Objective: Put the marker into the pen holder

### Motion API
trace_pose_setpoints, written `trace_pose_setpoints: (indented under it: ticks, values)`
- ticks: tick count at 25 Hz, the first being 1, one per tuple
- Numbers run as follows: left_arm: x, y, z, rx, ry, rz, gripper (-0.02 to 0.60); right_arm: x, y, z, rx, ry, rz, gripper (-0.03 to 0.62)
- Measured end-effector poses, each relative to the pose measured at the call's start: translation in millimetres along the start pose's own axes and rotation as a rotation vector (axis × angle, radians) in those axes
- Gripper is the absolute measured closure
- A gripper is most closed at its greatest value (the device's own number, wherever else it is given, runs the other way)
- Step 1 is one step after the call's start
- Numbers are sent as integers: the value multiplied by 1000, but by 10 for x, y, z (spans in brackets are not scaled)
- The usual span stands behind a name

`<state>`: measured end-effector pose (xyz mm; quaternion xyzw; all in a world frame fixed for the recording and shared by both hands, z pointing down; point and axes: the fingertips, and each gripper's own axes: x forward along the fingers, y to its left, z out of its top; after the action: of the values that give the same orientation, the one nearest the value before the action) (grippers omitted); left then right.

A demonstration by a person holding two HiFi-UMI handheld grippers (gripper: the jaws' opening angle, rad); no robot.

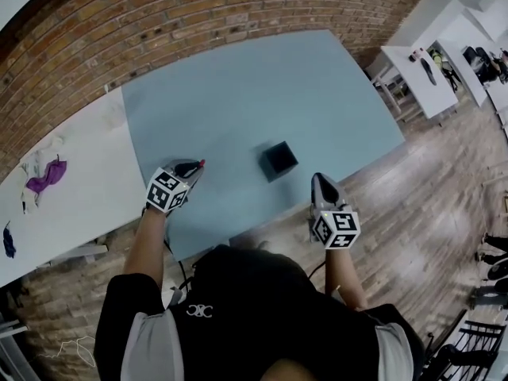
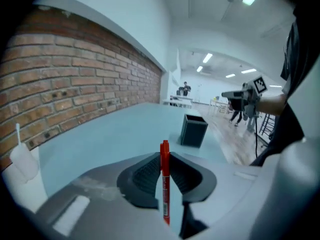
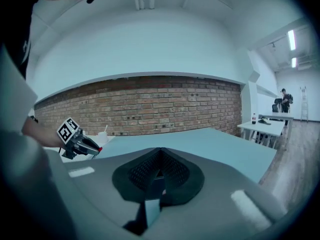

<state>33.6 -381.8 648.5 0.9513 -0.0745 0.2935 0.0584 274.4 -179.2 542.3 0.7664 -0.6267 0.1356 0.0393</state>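
A red marker stands clamped between the jaws of my left gripper, its capped tip poking out past them. In the head view the left gripper hangs over the near left part of the blue table, the marker's red tip just showing. The black square pen holder stands upright on the table, to the right of the left gripper; it is also in the left gripper view, pen holder, ahead and slightly right. My right gripper hovers near the table's front edge, shut and empty.
A white table adjoins the blue one on the left, with a purple item and a dark blue item on it. A brick wall runs behind. White tables and a wooden floor lie to the right.
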Motion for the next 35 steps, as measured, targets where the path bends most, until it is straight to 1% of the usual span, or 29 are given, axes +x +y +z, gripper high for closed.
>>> trace_pose_setpoints:
  ticks: [3,5,7,12,14,15,18,20,23,25,29,32,35]
  values:
    - [-305,35,359,8,-167,80,518,94,54,85,121,-22,30,589]
    - [-489,65,498,23,-238,132,518,158,68,142,140,-33,26,589]
    - [-629,98,566,21,-289,160,518,221,99,180,136,-34,24,589]
    - [-865,222,617,-9,-380,224,518,351,275,204,82,2,22,589]
    - [-944,215,652,-32,-427,233,518,374,347,247,63,0,17,589]
    - [-954,201,662,-32,-438,230,518,382,380,268,49,-3,15,589]
    - [-912,161,657,-15,-429,208,518,412,476,291,16,-6,21,589]
    - [-899,140,677,-13,-427,214,518,437,473,284,4,-4,34,589]
    - [-870,156,753,-3,-421,261,518,515,297,316,6,-24,47,589]
    - [-830,173,788,-10,-411,300,518,613,117,334,15,-34,61,589]
    - [-679,106,865,-28,-375,372,518,796,-259,292,41,-32,119,589]
    - [-534,19,945,-71,-353,440,518,941,-521,275,40,-13,194,589]
    - [-434,-78,1013,-165,-369,501,518,1076,-730,371,11,-4,286,589]
